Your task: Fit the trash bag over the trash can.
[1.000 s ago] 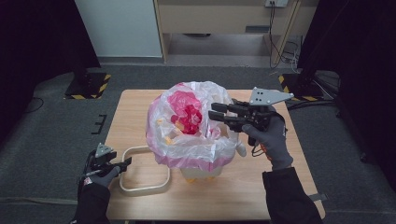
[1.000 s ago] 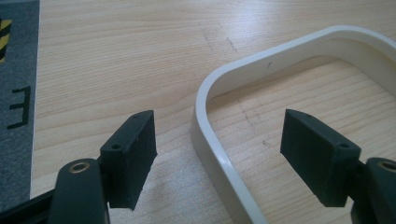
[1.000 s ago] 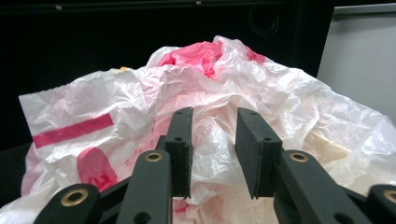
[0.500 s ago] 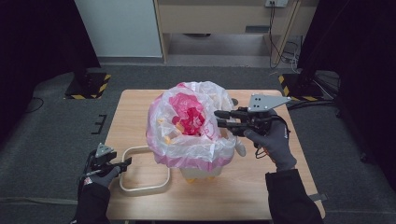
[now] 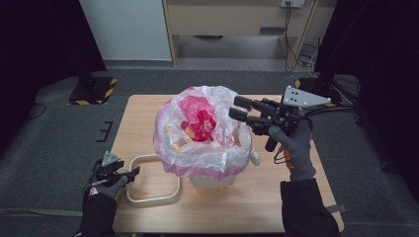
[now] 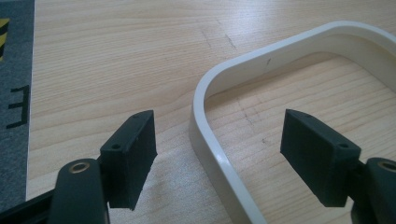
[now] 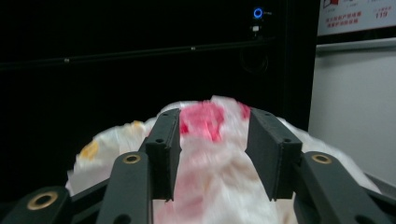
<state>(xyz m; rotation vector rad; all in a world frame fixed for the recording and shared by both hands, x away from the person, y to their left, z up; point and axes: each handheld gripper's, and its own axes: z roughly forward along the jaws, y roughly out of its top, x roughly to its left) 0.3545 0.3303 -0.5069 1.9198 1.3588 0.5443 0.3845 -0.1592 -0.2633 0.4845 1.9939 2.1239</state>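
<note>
Bin [image 5: 212, 181] stands ctr frame on desk [image 5: 143, 113], lined w/ pink-white plastic bag [image 5: 197, 153]; bag rim folded out over bin edge, red crumpled material [image 5: 200, 121] inside. Right hand-held gripper [image 5: 237, 109], ctr-right, hovers at bag rim; its jaws have just been opening, now spread, nothing pinched. Left hand-held gripper [image 5: 132, 172], lower left, spread astride white loop frame [image 6: 210, 140], not touching.

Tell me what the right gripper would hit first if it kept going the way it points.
Most likely the plastic bag lining the bin. The right gripper points across the table at the bag's raised edge, its jaws just opened, nothing pressed between them. In the right gripper view the bag lies straight ahead; depth is unclear.
</note>
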